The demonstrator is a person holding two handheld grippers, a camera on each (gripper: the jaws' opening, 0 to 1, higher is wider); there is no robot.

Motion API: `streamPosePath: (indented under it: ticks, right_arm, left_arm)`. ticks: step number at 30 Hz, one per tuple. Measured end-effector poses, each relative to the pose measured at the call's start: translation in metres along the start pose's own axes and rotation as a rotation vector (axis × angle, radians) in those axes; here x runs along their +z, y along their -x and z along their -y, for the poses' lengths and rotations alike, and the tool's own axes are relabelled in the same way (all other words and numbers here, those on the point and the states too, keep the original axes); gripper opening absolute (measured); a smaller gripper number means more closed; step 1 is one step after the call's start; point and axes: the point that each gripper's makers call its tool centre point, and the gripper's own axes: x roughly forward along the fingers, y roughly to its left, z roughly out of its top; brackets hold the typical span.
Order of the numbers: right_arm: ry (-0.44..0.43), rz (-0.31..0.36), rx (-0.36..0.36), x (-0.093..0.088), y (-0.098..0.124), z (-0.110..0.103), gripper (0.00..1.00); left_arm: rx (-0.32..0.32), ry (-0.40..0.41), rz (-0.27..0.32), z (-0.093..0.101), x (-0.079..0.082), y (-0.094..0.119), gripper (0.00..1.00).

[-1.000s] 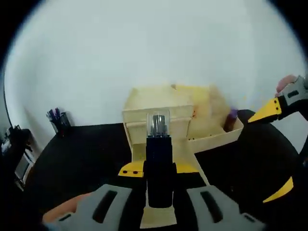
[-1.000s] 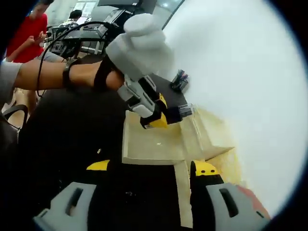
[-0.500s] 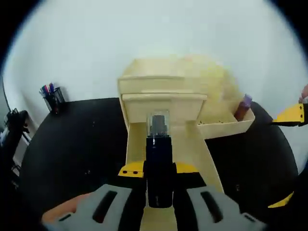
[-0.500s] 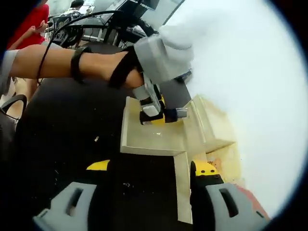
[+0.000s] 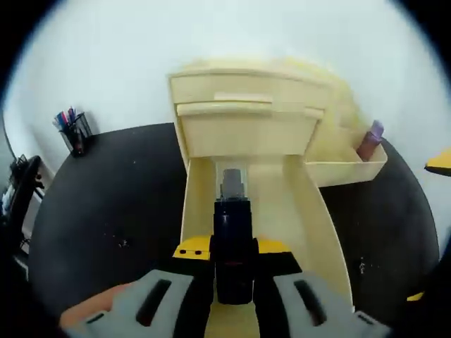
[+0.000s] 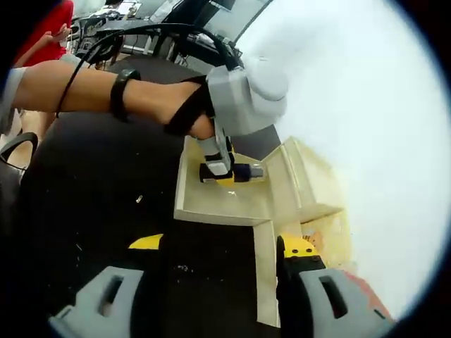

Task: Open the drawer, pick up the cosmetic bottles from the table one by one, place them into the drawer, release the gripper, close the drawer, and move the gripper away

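One bottle (image 5: 232,232) gripped over open drawer (image 5: 310,218).

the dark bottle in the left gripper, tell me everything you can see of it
The dark bottle has a black or deep navy body and a clear, silvery cap at its far end. It lies lengthwise along the left gripper, whose yellow-tipped fingers pinch its body from both sides. It hangs over the pulled-out cream drawer, cap toward the cabinet; whether it touches the drawer floor cannot be told. In the right gripper view it lies sideways above the drawer.
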Motion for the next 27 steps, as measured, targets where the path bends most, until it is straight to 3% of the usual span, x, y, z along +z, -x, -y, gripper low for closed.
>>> streamPosePath:
  ticks: [15,27]
  right_arm:
    - [0.000,-0.019,-0.007,-0.005,-0.001,0.004,0.56]
    - [0.002,-0.030,-0.007,-0.005,-0.005,0.005,0.55]
  left_arm:
    - [0.022,-0.013,-0.031,0.000,-0.004,-0.014,0.15]
    - [0.057,0.020,-0.041,-0.005,-0.008,-0.015,0.15]
